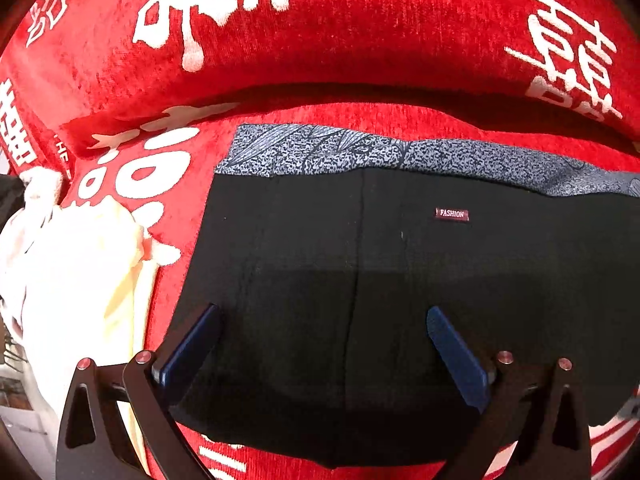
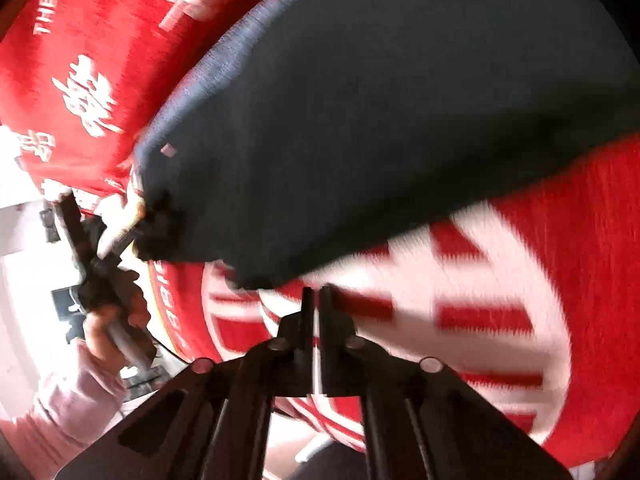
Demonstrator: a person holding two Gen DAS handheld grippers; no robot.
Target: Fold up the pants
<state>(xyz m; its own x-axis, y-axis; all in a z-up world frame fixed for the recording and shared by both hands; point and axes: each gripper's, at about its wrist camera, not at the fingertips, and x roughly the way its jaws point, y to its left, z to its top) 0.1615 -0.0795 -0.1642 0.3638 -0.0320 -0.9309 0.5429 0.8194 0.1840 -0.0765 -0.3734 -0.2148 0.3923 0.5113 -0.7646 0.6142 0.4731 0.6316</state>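
While pants [image 1: 340, 280] lie flat on red blanket [image 1: 360, 40] | left gripper [image 1: 324, 320] spread wide above them, likely to grab | right gripper [image 2: 316, 300] clenched, empty, off the edge.

surface: I'm looking at a plush red fabric cover with big white characters [image 1: 360, 40], raised fold along the back
left side: crumpled cream-white cloth [image 1: 80, 272] on it
beyond the edge: bright, washed out, can't tell

Motion-blurred black pants [image 2: 380, 120] and red cover [image 2: 500, 300], right wrist view.
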